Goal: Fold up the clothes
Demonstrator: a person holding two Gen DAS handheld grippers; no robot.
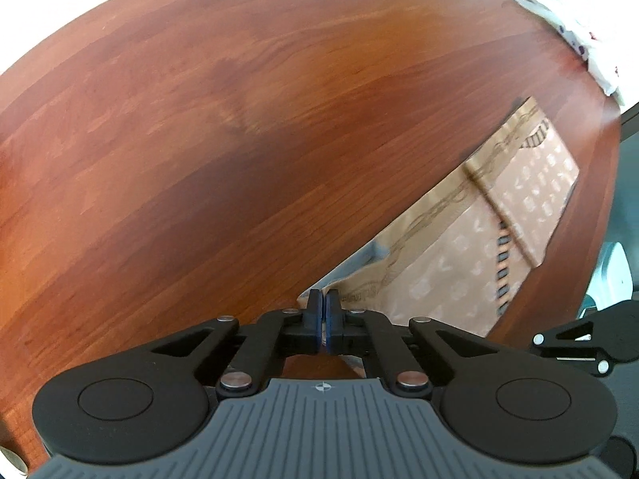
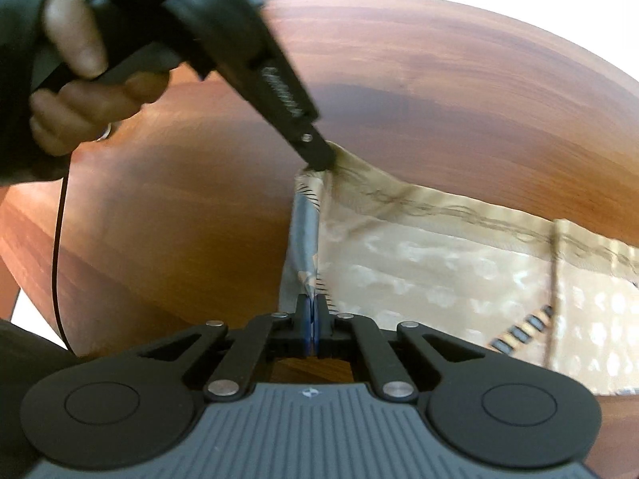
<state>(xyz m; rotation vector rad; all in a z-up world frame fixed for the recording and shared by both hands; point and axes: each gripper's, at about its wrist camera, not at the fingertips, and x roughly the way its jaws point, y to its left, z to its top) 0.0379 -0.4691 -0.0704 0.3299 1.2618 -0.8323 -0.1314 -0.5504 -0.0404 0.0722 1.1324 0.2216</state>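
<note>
I am pinching one near edge of the beige satin garment with pale woven motifs and dark chain-pattern trim (image 2: 439, 271) with both tools, so I judge I am in the middle of a fold, carrying this edge across the rest of the cloth. My right tool (image 2: 312, 319) is pressed nearly closed, a strip of the grey-lined hem caught between its blue pads. My left tool (image 1: 323, 315) is likewise squeezed almost together on a corner of the same cloth; in the right wrist view its black fingertips (image 2: 317, 157) are gripping the farther corner of that edge, and my left hand (image 2: 76, 92) is wrapping the handle. The rest of the garment is lying flat to the right on the reddish-brown wooden plank surface (image 1: 239, 139), reaching toward its right edge. The next move, I think, calls for moving both corners together, level and taut, over to the right side, then letting go only once the edges are lining up. At the far right corner of the surface a white cloth with small coloured spots (image 1: 575, 32) is lying bunched. Beyond that the room is showing only as bright glare.
</note>
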